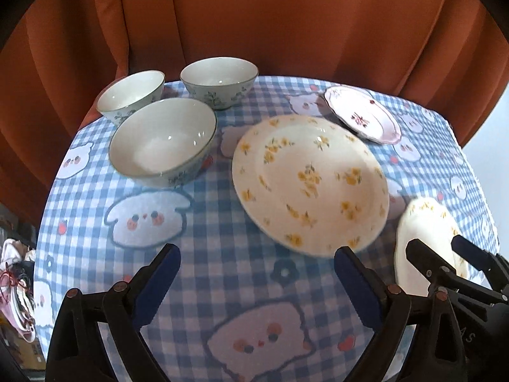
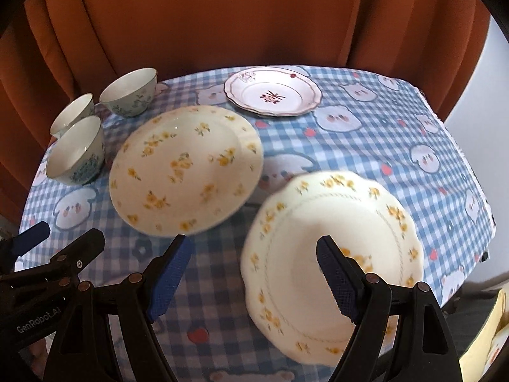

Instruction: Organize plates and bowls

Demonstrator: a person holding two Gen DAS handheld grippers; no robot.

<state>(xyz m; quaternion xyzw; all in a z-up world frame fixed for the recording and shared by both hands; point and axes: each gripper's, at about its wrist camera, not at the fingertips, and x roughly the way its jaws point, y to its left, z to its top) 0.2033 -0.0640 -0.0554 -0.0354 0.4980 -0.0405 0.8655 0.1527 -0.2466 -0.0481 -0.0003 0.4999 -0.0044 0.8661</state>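
A desk covered by a blue-and-white checked tablecloth (image 1: 222,254) printed with cartoon animals is seen from above, with an orange curtain (image 1: 254,16) hung behind its far edge. Three pale green floral bowls (image 1: 163,143) are grouped near the far left corner, upright and close together; whether they touch cannot be told. A large cream plate with yellow flowers (image 1: 310,181) is laid near the middle of the desk. A smaller pink plate with a scalloped rim (image 2: 273,94) is set by the far edge, well apart from the bowls. A scalloped cream plate with yellow flowers (image 2: 334,254) is placed toward the near right part of the desk, just beside the large plate. The left claw (image 1: 257,283) is held spread above the cloth near the front edge, with nothing between its blue pads. The right claw (image 2: 251,277) is likewise held spread, nothing being pinched; its right finger is seen in front of the scalloped cream plate, though contact cannot be told.
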